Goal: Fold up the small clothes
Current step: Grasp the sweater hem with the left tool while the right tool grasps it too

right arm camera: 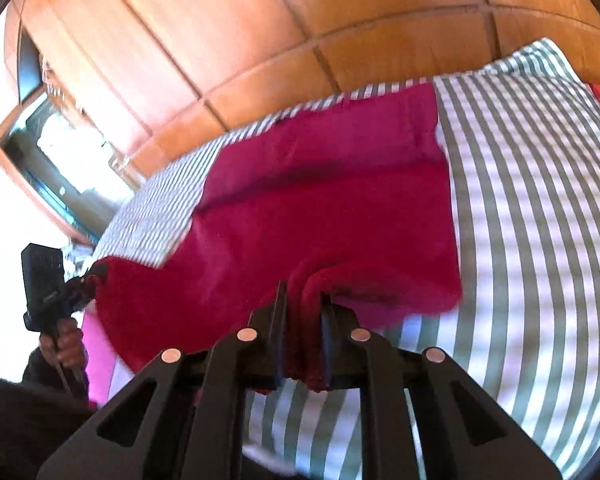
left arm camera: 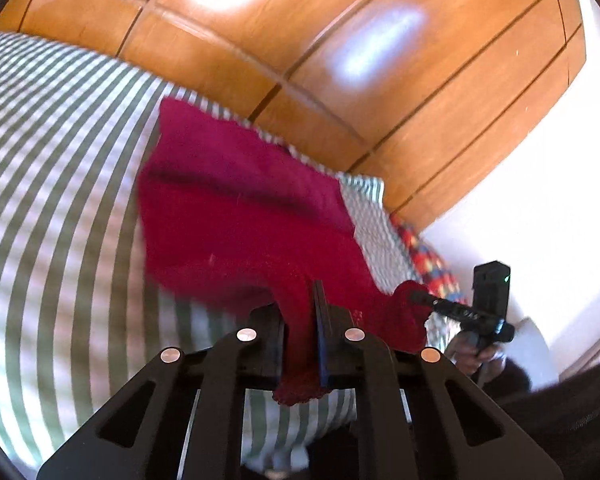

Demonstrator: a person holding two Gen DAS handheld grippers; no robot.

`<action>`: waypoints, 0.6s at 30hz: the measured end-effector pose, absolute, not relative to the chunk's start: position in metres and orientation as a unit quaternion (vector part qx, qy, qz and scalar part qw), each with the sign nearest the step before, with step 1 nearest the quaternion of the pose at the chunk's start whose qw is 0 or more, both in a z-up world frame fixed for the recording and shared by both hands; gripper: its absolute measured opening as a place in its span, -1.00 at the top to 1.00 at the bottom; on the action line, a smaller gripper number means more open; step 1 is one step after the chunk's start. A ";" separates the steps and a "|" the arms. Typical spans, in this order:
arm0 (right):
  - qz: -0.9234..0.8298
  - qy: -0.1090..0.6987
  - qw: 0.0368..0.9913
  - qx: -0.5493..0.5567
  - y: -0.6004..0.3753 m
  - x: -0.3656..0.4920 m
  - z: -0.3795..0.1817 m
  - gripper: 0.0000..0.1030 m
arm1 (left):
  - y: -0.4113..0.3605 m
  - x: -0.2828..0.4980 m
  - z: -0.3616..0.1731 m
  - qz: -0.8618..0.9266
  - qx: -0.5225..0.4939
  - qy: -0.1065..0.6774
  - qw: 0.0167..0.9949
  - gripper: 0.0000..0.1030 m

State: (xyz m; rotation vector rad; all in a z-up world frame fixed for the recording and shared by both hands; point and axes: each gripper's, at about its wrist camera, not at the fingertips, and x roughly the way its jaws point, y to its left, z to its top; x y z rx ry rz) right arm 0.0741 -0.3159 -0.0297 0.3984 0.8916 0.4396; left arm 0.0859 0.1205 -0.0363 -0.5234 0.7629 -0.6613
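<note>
A crimson knitted garment [left arm camera: 240, 208] lies spread over a green-and-white striped bed cover [left arm camera: 52, 184]. My left gripper [left arm camera: 299, 304] is shut on the garment's near edge, with cloth bunched between the fingers and hanging below them. My right gripper [right arm camera: 303, 304] is shut on another near corner of the same garment [right arm camera: 324, 208], lifted off the striped cover [right arm camera: 540, 216]. Each gripper shows in the other's view, at the garment's far corner: the right one [left arm camera: 420, 298] and the left one [right arm camera: 92, 276]. Both views are blurred.
Orange wooden wardrobe panels [left arm camera: 340, 40] stand behind the bed. A multicoloured patterned cloth [left arm camera: 428, 256] lies at the bed's edge. A pink cloth [right arm camera: 96, 352] lies under the garment's left corner. A mirror or window [right arm camera: 60, 152] is on the left wall.
</note>
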 end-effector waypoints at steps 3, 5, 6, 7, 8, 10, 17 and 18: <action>0.187 0.433 0.859 0.199 -0.316 0.114 -0.036 0.75 | 0.117 0.125 -0.034 -0.294 -0.252 0.362 0.848 0.79; 0.162 0.442 0.859 0.200 -0.319 0.137 -0.045 0.56 | 0.119 0.158 -0.037 -0.264 -0.270 0.377 0.846 0.78; 0.151 0.444 0.859 0.204 -0.323 0.143 -0.048 0.42 | 0.121 0.174 -0.039 -0.245 -0.281 0.384 0.845 0.75; 0.141 0.441 0.859 0.217 -0.329 0.152 -0.050 0.01 | 0.124 0.187 -0.039 -0.237 -0.289 0.384 0.845 0.62; 0.136 0.435 0.860 0.227 -0.344 0.155 -0.051 -0.31 | 0.127 0.196 -0.038 -0.229 -0.294 0.381 0.846 0.42; 0.122 0.424 0.864 0.243 -0.355 0.155 -0.048 -0.54 | 0.137 0.210 -0.040 -0.205 -0.316 0.379 0.845 -0.06; 0.090 0.448 0.864 0.210 -0.376 0.115 -0.064 -0.66 | 0.152 0.190 -0.075 -0.178 -0.278 0.392 0.859 -0.52; 0.090 0.458 0.861 0.202 -0.374 0.111 -0.071 -0.66 | 0.146 0.182 -0.082 -0.188 -0.260 0.400 0.858 -0.52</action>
